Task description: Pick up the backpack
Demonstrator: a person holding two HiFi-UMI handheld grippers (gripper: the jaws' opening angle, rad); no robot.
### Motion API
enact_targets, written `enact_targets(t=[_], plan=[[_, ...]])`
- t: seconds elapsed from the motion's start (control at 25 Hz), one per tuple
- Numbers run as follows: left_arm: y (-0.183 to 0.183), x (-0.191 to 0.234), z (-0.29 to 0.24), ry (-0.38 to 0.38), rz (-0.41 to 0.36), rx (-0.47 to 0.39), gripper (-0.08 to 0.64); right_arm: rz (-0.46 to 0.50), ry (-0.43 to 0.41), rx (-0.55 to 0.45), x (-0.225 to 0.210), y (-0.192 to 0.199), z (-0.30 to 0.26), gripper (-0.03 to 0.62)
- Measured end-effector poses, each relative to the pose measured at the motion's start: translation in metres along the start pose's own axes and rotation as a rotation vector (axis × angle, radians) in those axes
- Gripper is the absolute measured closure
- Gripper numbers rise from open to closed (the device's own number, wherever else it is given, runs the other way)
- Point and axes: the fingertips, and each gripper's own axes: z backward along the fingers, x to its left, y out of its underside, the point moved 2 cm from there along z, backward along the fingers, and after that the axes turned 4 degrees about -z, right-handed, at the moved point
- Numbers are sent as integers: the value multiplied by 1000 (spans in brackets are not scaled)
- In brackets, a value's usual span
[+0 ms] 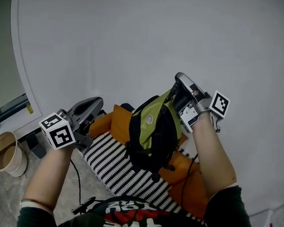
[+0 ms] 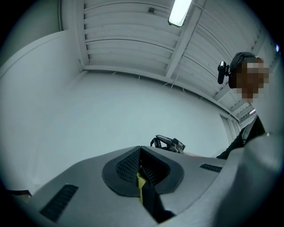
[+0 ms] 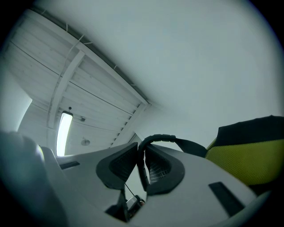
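Observation:
The backpack (image 1: 155,131), black with green panels, hangs in the air above an orange seat. My right gripper (image 1: 179,79) is at its top right, pointing upward. In the right gripper view that gripper (image 3: 142,153) is shut on the black top handle (image 3: 160,138), and the bag's yellow-green mesh (image 3: 248,162) shows at the right. My left gripper (image 1: 97,103) is to the left of the bag. In the left gripper view it (image 2: 141,151) is shut on a thin yellow and black strap (image 2: 142,188). Where this strap joins the bag is hidden.
Under the bag lie orange cushions (image 1: 119,121) and a black and white striped cloth (image 1: 113,164). A round tan bin (image 1: 4,153) stands on the floor at the left. A pale wall (image 1: 138,37) rises close in front. A cable (image 1: 75,179) hangs below my left arm.

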Motion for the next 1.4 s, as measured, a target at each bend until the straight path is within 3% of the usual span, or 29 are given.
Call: enact_targets(t=[0.76, 1.4], plan=[[6, -1, 22, -25, -56, 0, 548, 50, -13, -14, 11, -2, -2, 522], [4, -4, 21, -19, -53, 8, 548, 66, 3, 14, 14, 1, -4, 522]])
